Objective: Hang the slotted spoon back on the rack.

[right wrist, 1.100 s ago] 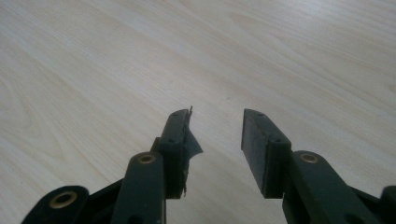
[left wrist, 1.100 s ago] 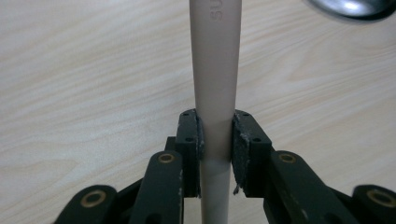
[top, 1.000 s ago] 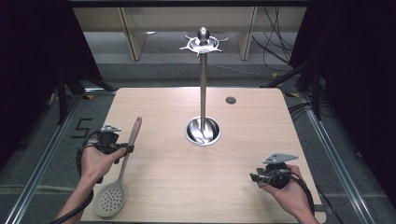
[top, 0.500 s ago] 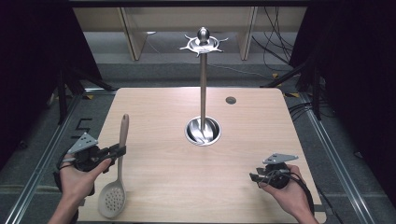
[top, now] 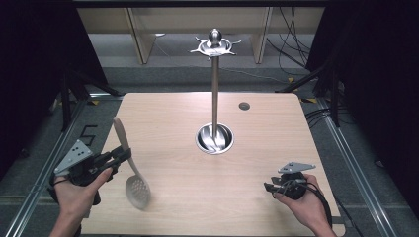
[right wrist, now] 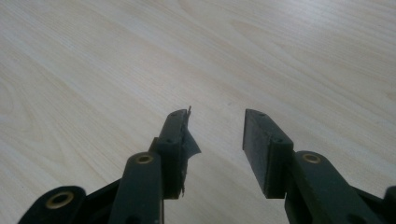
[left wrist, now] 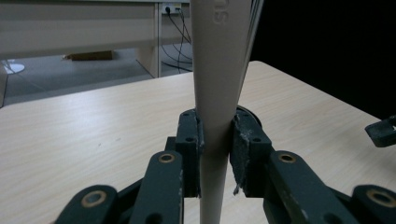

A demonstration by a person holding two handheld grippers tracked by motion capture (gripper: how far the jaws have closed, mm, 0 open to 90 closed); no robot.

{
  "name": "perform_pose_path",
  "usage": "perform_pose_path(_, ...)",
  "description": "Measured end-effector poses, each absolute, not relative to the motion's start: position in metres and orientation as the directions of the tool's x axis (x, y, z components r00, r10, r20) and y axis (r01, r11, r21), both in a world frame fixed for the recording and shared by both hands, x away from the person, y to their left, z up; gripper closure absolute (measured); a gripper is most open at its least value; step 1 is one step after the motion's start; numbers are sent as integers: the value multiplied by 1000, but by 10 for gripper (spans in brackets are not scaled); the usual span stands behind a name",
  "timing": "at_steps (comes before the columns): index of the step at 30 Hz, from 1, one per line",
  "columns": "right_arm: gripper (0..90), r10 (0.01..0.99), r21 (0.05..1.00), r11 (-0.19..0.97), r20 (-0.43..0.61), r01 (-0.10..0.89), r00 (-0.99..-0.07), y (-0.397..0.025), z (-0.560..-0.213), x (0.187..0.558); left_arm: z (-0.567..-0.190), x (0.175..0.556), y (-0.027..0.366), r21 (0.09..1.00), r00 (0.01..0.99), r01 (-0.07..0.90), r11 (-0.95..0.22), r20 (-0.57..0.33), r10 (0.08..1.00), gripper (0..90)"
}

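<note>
A beige slotted spoon (top: 129,163) hangs above the table's front left, handle up and perforated head (top: 137,190) down. My left gripper (top: 123,154) is shut on its handle; in the left gripper view the handle (left wrist: 215,79) stands upright between the two pads. A tall metal utensil stand (top: 215,94) rises from a round base (top: 214,138) at the table's middle, with a hooked crown (top: 214,45) on top. At the front right, my right gripper (top: 270,187) rests low over the wood, open; its jaws in the right gripper view (right wrist: 215,140) hold nothing.
The light wooden table (top: 257,163) has a small dark round hole (top: 244,105) at the back right. Dark floor, metal rails and cables surround it. Pale shelving (top: 143,29) stands behind.
My left hand has lifted the spoon off the table and swung it from lying flat to hanging nearly upright, moving a little right. The right gripper has stayed put.
</note>
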State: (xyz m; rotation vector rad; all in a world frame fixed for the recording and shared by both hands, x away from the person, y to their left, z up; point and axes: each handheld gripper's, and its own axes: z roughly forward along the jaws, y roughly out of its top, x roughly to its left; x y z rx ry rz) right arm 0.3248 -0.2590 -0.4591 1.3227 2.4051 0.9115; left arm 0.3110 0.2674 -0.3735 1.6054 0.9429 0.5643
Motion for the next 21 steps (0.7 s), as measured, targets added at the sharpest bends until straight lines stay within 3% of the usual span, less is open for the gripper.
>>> perform_pose_path(21,605,824,645,396,65,654,-563,-260,-460,325,-331,348,190,981,609,164,-103,-18,793,737)
